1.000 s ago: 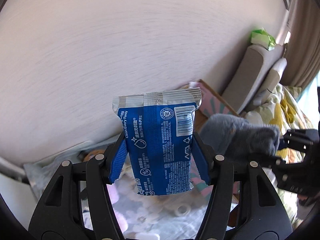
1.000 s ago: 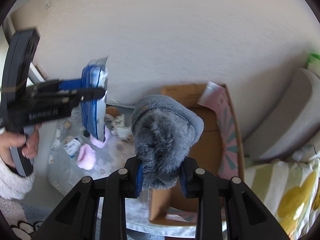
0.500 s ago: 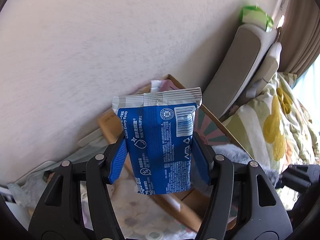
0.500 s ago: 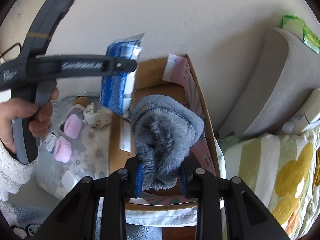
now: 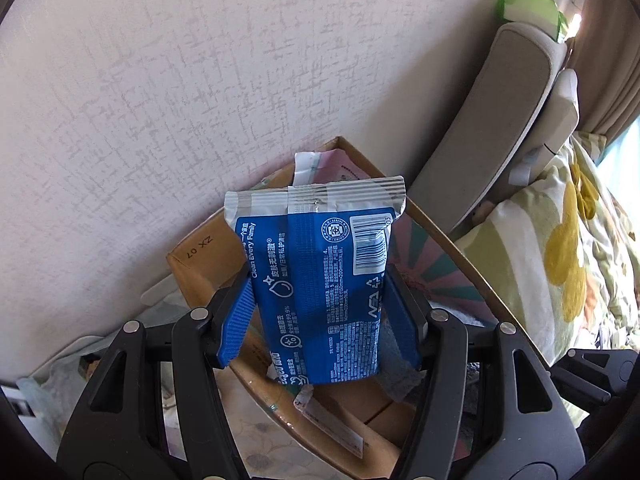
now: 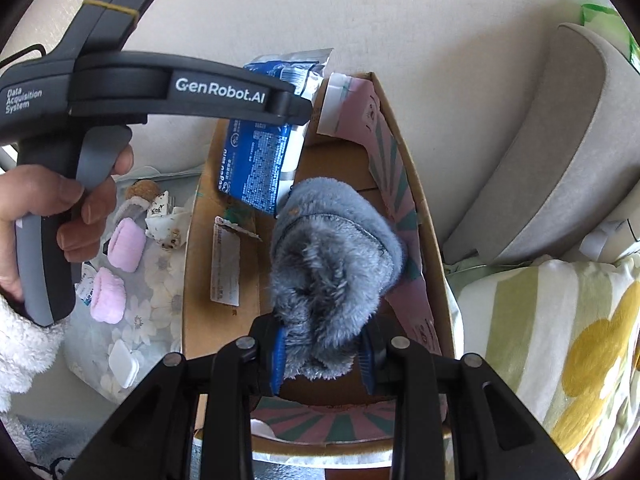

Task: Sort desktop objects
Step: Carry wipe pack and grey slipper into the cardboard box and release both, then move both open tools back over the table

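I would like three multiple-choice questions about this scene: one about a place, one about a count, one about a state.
1. Where is the blue wipes pack?
A. over the cardboard box
B. on the sofa
C. on the floor

2. How many pink fluffy items lie on the floral cloth?
A. one
B. two
C. four

3. The right tool is:
A. open, empty
B. shut on the grey plush item
C. out of view

Key: 1 A, the left tool holds it above the box; 2 B, two show left of the box; 3 B, its fingers pinch the plush.

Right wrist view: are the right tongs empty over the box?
No, the right tongs are shut on a fluffy grey slipper, held above the open cardboard box.
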The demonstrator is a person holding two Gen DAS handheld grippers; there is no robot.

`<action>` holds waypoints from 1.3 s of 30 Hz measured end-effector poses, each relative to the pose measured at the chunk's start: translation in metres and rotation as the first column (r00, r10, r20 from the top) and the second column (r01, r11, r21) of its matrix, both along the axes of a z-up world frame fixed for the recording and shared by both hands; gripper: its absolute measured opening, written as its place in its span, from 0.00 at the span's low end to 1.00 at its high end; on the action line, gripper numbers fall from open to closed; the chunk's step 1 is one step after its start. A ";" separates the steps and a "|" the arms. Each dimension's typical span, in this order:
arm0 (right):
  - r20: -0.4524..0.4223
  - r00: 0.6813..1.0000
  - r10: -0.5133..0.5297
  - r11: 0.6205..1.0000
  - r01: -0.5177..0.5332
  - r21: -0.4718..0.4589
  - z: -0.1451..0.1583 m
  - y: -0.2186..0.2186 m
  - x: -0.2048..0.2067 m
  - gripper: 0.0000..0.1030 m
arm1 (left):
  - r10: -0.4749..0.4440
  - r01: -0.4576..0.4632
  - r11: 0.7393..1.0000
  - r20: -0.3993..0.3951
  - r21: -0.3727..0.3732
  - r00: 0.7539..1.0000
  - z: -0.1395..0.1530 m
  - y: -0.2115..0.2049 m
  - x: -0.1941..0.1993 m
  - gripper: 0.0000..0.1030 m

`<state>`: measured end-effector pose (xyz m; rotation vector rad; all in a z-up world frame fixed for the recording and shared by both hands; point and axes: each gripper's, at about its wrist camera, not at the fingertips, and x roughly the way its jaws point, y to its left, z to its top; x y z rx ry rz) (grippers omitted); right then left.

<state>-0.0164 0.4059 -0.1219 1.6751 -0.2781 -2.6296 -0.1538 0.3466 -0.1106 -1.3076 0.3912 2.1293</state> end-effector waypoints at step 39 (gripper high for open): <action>-0.174 0.982 -0.071 0.993 0.085 0.077 0.082 -0.046 0.025 0.66 | 0.108 -0.078 0.983 -0.183 0.164 0.977 0.146 -0.158 0.052 1.00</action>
